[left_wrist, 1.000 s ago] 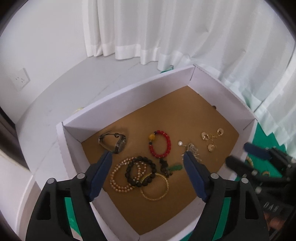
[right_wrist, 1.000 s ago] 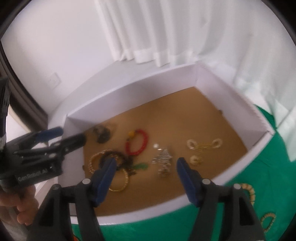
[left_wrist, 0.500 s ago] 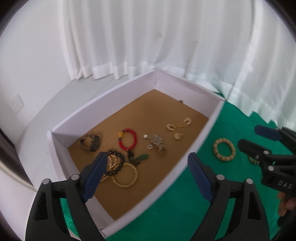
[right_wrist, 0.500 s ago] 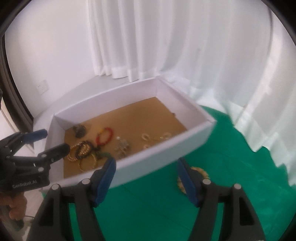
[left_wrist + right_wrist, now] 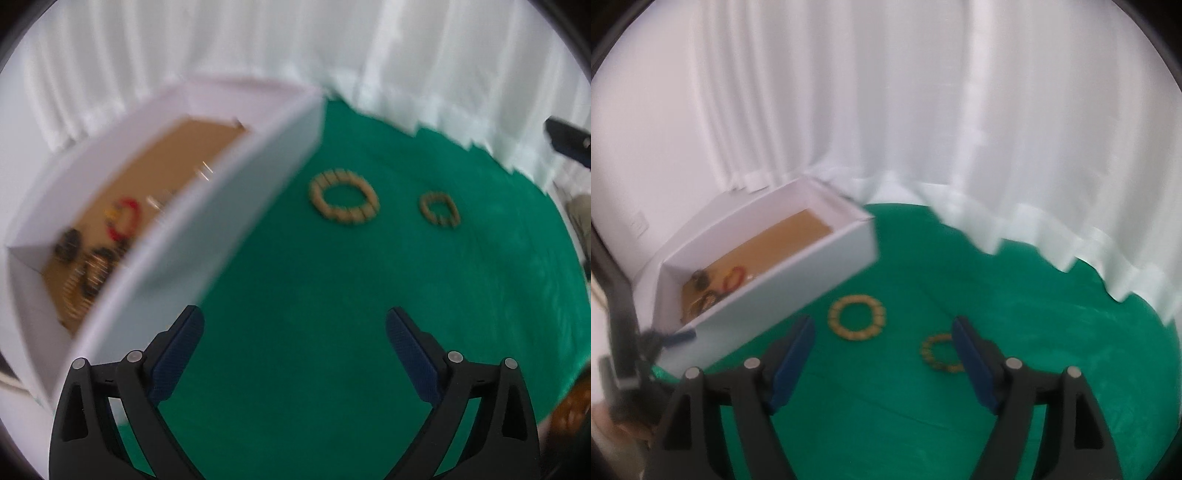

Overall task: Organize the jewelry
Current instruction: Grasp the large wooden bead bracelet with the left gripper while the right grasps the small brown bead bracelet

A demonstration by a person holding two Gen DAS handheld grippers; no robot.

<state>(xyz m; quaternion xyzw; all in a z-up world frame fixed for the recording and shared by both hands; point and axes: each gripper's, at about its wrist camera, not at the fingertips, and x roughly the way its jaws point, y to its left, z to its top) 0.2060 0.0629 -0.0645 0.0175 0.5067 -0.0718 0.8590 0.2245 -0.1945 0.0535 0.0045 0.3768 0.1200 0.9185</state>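
Two gold bracelets are left out on the green tabletop: the larger bracelet just beside the white box, the smaller bracelet further right. The box already holds a red bead bracelet and several dark and gold pieces, so the sorting looks mostly done. The left hand-held gripper and right hand-held gripper both hover spread and empty.

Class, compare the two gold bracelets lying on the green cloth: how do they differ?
The larger gold bracelet forms a wide, thick-banded ring, while the smaller gold bracelet is thinner and less round. The larger lies nearer the white box; the smaller sits farther from it. Both lie flat on the green cloth, outside the box, untouched.
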